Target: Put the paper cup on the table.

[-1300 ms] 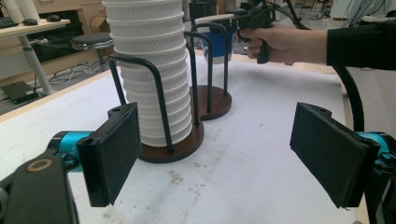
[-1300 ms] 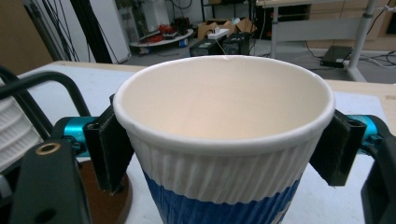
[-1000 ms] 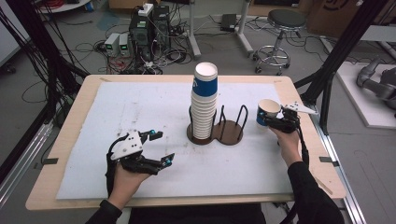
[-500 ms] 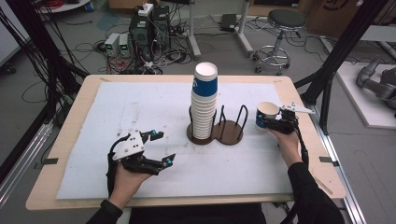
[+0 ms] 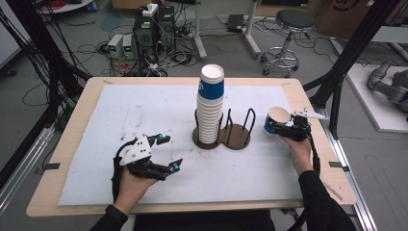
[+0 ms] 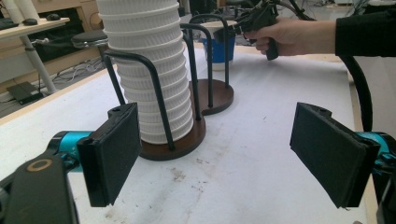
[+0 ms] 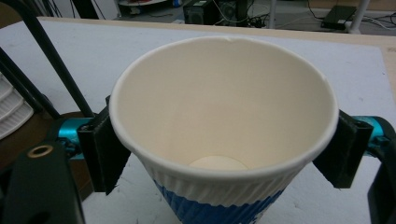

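**One cup held off to the right of the rack**

A white sheet (image 5: 144, 110) covers most of the wooden table (image 5: 317, 159). Behind it the floor is cluttered with cables and electronics boxes (image 5: 144, 33), and a round stool (image 5: 291, 21) stands further back. Mid-table sits a dark two-bay rack (image 5: 235, 134); its left bay holds a tall stack of cups (image 5: 210, 106), white ribbed with a blue one near the top.

The right gripper (image 5: 284, 130) pinches a single paper cup (image 7: 224, 126) just under its rim, upright, mouth open, right of the rack's empty bay. The left gripper (image 5: 166, 151) rests low over the sheet, jaws spread wide and holding nothing, pointing toward the stack.
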`<state>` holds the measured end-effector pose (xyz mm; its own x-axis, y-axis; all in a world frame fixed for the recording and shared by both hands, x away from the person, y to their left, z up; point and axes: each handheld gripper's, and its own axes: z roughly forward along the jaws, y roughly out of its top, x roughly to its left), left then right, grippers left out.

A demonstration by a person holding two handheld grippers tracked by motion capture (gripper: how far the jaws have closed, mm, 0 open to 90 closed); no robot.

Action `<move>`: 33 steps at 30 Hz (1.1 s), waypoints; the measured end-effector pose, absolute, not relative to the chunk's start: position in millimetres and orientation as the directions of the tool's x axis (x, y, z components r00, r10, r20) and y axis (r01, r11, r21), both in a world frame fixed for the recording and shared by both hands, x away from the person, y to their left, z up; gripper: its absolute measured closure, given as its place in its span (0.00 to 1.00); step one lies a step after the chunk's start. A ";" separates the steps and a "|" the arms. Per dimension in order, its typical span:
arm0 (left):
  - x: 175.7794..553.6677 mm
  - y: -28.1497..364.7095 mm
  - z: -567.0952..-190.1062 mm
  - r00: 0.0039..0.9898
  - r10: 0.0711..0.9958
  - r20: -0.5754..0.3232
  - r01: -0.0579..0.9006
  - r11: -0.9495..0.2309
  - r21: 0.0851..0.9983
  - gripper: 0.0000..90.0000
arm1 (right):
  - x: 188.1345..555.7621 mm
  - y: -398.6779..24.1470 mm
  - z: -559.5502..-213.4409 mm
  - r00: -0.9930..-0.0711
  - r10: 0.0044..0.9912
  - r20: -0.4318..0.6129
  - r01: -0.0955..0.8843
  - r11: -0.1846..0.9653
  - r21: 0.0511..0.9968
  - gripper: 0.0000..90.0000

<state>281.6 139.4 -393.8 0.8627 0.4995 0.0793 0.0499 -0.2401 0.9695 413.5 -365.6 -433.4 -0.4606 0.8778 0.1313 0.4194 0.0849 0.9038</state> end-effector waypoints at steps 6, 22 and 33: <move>282.6 138.3 -394.0 0.865 0.495 0.081 0.050 -0.245 0.968 0.18 | 412.3 -363.6 -433.4 -0.462 0.880 0.113 0.421 0.106 0.901 0.17; 283.4 136.3 -394.7 0.868 0.491 0.079 0.053 -0.249 0.967 0.18 | 405.1 -362.3 -429.3 -0.465 0.882 0.067 0.438 0.164 0.884 0.15; 284.2 135.1 -395.2 0.870 0.486 0.081 0.053 -0.256 0.965 0.18 | 393.7 -364.1 -426.8 -0.463 0.883 0.079 0.485 0.177 0.857 0.15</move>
